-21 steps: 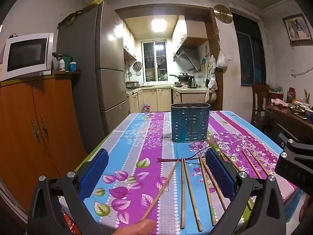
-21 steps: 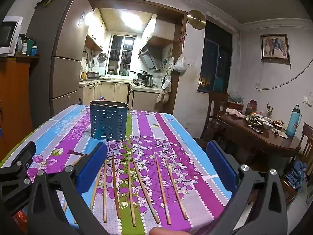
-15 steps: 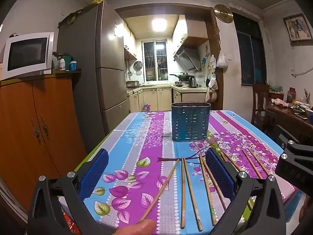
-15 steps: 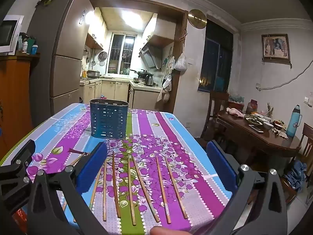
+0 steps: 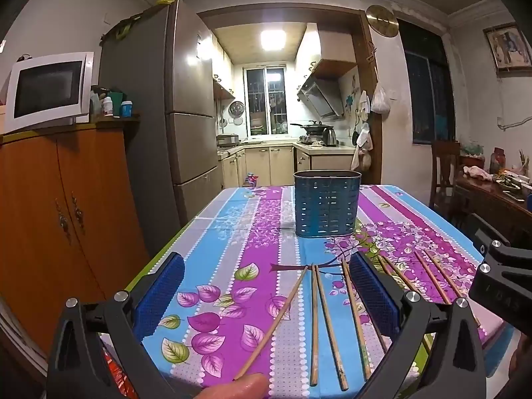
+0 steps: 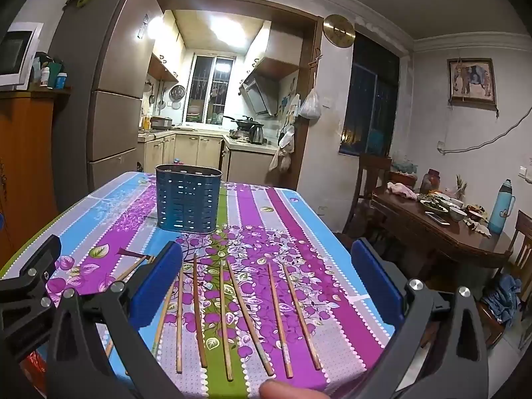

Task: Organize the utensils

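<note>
Start of task, nothing picked up. Left gripper [image 5: 266, 294] and right gripper [image 6: 266, 282] both spread wide, empty, hovering over near table edge. Chopsticks [image 6: 224, 316] loose in row on tablecloth [image 6: 316, 232]; holder [image 6: 188, 198] far, centre, looks empty. Next, likely: lower over one stick, pinch, carry to holder.

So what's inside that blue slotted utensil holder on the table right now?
Nothing sticks out above the rim of the blue utensil holder; light shows through its slots. Its floor is hidden by the wall, so something short could lie unseen. The chopsticks all lie on the tablecloth.
</note>
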Available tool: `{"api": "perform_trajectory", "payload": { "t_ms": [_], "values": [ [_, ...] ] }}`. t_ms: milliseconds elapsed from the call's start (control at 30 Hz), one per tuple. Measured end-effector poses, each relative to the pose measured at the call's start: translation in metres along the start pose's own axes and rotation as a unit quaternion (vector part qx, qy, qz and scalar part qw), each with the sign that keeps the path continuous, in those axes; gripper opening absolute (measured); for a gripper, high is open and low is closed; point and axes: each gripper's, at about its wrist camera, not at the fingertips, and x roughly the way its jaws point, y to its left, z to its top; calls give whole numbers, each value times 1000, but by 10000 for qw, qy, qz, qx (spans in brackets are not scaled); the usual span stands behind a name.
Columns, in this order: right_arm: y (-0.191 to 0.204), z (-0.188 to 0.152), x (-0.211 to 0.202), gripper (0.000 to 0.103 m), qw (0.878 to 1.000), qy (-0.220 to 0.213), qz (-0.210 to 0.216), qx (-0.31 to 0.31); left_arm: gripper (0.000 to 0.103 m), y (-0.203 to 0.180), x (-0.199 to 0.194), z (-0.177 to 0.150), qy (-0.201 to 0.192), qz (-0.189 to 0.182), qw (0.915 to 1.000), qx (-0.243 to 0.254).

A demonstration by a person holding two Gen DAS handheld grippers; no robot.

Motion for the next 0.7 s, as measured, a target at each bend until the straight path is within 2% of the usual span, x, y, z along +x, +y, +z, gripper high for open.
{"api": "perform_trajectory", "payload": {
  "t_ms": [700],
  "values": [
    [7,-8,19,98,9997,207,61,-61,99,-2,13,-8,161,56,9998,60]
  ]
}}
